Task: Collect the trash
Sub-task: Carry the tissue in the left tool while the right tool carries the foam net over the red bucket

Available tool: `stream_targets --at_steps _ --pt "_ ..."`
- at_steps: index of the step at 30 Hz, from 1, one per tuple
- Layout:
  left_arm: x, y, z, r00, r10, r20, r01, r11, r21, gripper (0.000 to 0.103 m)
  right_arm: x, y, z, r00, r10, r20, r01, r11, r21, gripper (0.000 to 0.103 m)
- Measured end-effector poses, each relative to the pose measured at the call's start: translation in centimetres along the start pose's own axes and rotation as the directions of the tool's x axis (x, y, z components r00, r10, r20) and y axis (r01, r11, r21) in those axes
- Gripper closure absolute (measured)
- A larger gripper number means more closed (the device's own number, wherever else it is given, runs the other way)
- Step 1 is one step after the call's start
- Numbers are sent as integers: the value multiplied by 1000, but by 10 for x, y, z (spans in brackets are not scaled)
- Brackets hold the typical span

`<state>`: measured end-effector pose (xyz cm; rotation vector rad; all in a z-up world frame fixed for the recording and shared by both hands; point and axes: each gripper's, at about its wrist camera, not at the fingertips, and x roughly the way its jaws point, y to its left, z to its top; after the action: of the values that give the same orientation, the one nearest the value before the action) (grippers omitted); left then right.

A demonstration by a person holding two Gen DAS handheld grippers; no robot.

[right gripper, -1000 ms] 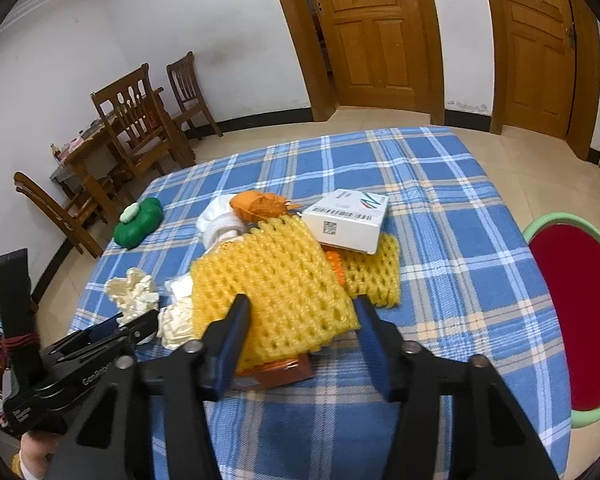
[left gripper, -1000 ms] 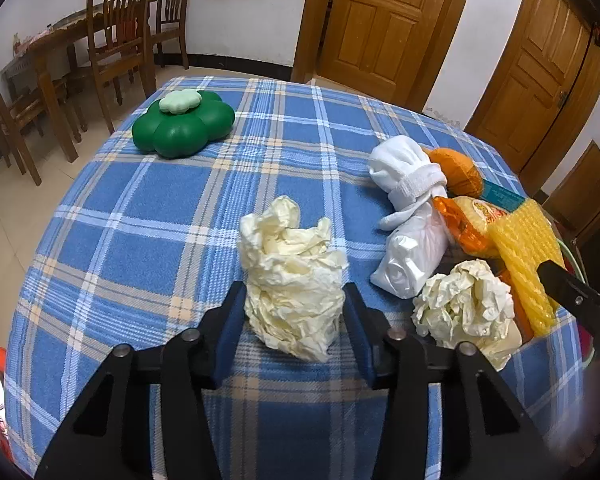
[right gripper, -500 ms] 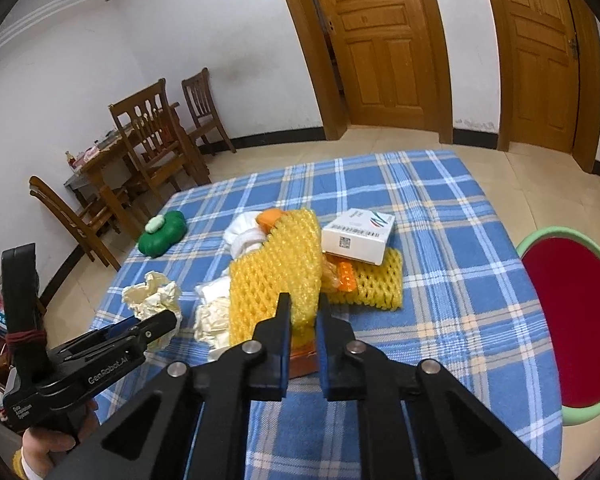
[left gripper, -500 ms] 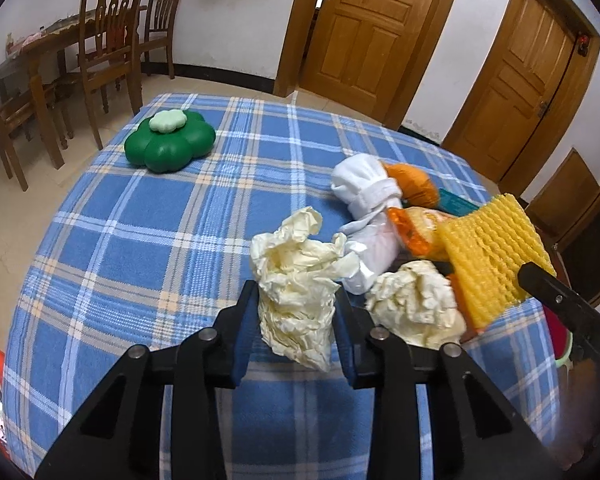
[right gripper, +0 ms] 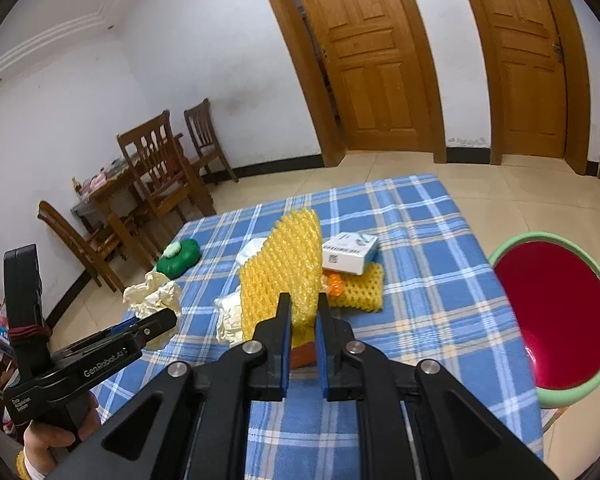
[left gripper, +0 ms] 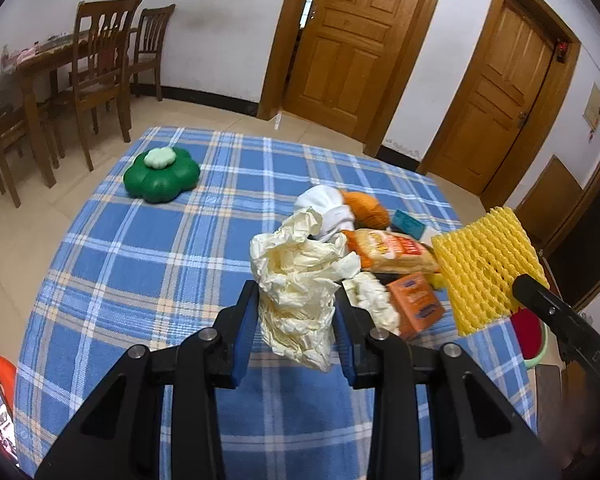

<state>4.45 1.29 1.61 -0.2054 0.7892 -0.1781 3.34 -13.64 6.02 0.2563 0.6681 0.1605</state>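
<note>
Both tools have lifted off the tabletop (left gripper: 140,260): left tool (left gripper: 296,320) clamped on crumpled paper (left gripper: 300,280), right tool (right gripper: 302,320) clamped on yellow foam net (right gripper: 284,268).

Blue plaid table (left gripper: 148,264), green flower-shaped container (left gripper: 161,175), litter pile (left gripper: 392,256)

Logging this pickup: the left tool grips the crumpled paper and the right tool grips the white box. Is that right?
Not quite. The right tool is shut on the yellow foam net, as the right wrist view shows; the white box lies on the table untouched. The left tool does grip the crumpled paper.
</note>
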Motion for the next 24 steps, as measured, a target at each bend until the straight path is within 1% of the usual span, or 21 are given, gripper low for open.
stream_targets --at_steps 5,10,16,24 --pt "-8 -15 3 1000 -17 7 16 1000 23 67 -18 -12 2 999 -10 40 9 999 39 91" --pt "-11 -31 7 999 -53 -7 53 998 42 67 -32 -28 3 998 -27 64 22 997 70 91" --pt "-11 -57 11 994 -105 -21 107 991 75 67 -49 -47 5 993 -70 94 60 992 108 91" --pt "-2 -101 16 985 -166 -53 172 975 140 67 -65 -82 6 984 -130 122 107 978 176 91"
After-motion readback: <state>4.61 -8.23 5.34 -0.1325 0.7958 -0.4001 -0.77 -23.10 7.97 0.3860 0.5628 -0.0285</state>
